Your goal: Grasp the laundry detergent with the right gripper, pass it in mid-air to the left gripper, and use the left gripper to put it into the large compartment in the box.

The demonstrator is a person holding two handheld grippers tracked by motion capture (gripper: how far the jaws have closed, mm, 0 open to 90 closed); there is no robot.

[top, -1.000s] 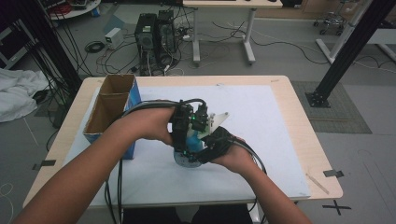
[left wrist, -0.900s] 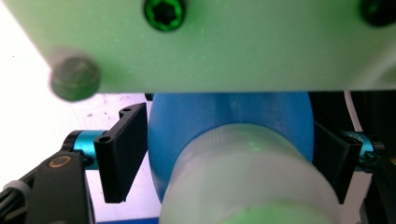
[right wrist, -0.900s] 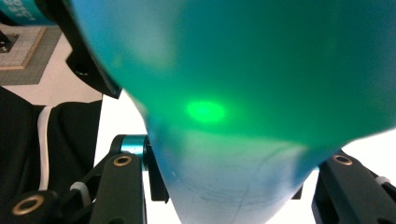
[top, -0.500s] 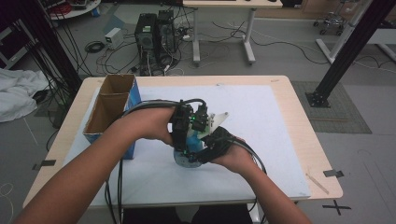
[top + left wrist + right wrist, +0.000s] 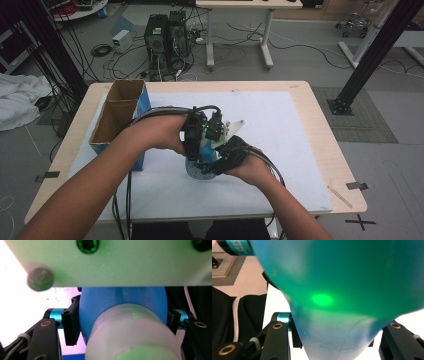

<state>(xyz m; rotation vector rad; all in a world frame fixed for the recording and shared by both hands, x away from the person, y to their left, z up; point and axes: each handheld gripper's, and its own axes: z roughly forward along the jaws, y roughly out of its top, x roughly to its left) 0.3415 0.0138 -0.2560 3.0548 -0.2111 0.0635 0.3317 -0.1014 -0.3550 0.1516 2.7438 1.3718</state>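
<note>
A blue bottle (image 5: pixel 199 169) with a frosted pale cap (image 5: pixel 130 335) stands on the white mat at the table's middle, held between both hands. My left gripper (image 5: pixel 199 152) comes from the left. Its jaws have just been closing, and its pads (image 5: pixel 71 325) now press the blue body (image 5: pixel 122 302) from both sides. From the right, my right gripper (image 5: pixel 214 164) is shut on the same bottle. In the right gripper view the bottle (image 5: pixel 342 277) narrows to a pale end clamped between the jaws of that gripper (image 5: pixel 334 341).
An open cardboard box with blue sides (image 5: pixel 117 117) stands at the mat's left edge, close to the left forearm. The white mat (image 5: pixel 285 135) covers most of the wooden table (image 5: pixel 327 135). Black cables (image 5: pixel 125 195) trail off the front edge.
</note>
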